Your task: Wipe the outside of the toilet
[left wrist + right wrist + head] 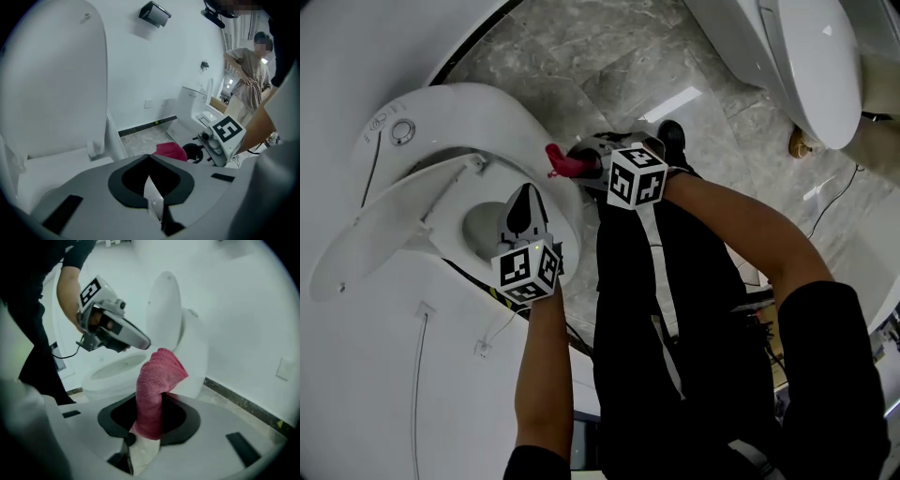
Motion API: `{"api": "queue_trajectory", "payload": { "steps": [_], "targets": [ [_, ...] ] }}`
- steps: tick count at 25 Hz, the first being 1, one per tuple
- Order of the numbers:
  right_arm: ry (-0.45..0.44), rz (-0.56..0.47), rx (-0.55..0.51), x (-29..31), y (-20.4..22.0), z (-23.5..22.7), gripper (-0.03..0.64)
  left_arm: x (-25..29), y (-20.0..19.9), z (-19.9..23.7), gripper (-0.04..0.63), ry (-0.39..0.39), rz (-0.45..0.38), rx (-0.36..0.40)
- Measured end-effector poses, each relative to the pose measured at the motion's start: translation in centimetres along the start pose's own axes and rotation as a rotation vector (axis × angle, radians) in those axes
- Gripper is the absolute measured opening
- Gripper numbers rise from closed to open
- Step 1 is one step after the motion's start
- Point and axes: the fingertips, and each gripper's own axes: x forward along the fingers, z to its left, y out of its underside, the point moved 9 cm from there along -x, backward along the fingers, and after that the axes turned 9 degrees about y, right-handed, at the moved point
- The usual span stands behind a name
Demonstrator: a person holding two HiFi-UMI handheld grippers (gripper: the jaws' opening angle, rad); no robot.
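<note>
My right gripper [149, 430] is squeezed tight on a pink cloth [157, 380]. The cloth sticks up out of the jaws. It is right by the outer edge of the white toilet [530, 117], up at the rim. I cannot tell if it touches. My left gripper [150, 157] has its jaws pressed together with nothing in them. It hangs over the open bowl [486, 225]. The lid [164, 305] stands up. The floor [609, 66] is grey stone.
</note>
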Motion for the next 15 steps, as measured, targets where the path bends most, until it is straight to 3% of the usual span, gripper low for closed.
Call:
{"api": "queue_trajectory", "payload": {
  "steps": [7, 11, 15],
  "targets": [
    [0.219, 0.003, -0.023, 5.2, -4.0, -10.3, 0.141, 3.1, -4.4, 2.4, 0.011, -0.081, -0.034, -0.029],
    [0.218, 0.037, -0.124, 8.7, -5.7, -12.9, 0.141, 4.2, -5.8, 2.9, 0.011, -0.077, -0.044, -0.061],
    [0.152, 0.087, -0.312, 11.4, -6.6, -13.1, 0.141, 4.2, -6.4, 3.5, 0.011, -0.092, -0.066, -0.087]
  ]
}}
